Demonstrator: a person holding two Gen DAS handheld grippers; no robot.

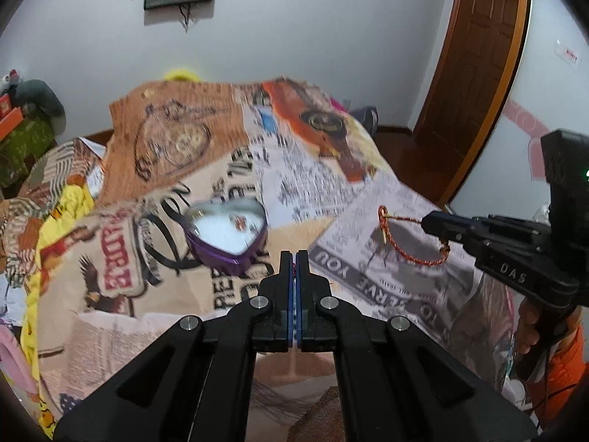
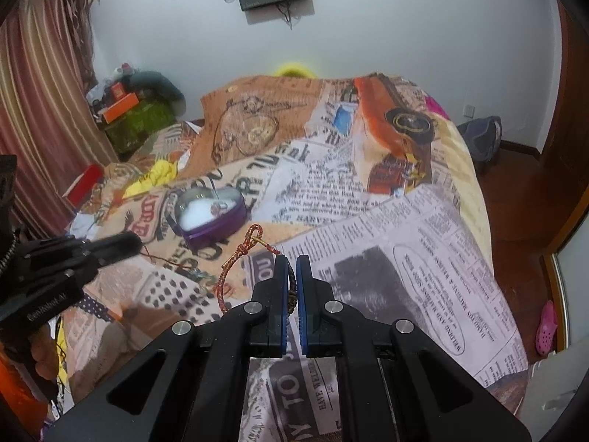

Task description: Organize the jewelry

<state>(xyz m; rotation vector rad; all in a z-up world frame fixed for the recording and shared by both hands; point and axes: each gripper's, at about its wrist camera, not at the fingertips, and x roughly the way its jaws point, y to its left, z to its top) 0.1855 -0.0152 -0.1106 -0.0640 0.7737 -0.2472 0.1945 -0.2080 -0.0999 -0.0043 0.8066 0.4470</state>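
Observation:
A purple heart-shaped tin (image 1: 229,232) with a white lining lies open on the bed; it also shows in the right wrist view (image 2: 210,220). My right gripper (image 2: 292,258) is shut on a red and gold braided bracelet (image 2: 239,258), which hangs in a loop above the blanket, to the right of the tin. The bracelet (image 1: 412,237) and the right gripper (image 1: 432,223) show in the left wrist view too. My left gripper (image 1: 293,256) is shut, with a thin red thread (image 1: 294,267) between its tips, just in front of the tin. A fine chain (image 2: 173,262) trails from the left gripper (image 2: 134,245).
The bed is covered by a newspaper-print blanket (image 1: 368,191). Yellow cloth (image 1: 70,206) and boxes (image 2: 121,107) lie at the left. A wooden door (image 1: 475,73) stands at the right. A pink shoe (image 2: 546,326) lies on the floor.

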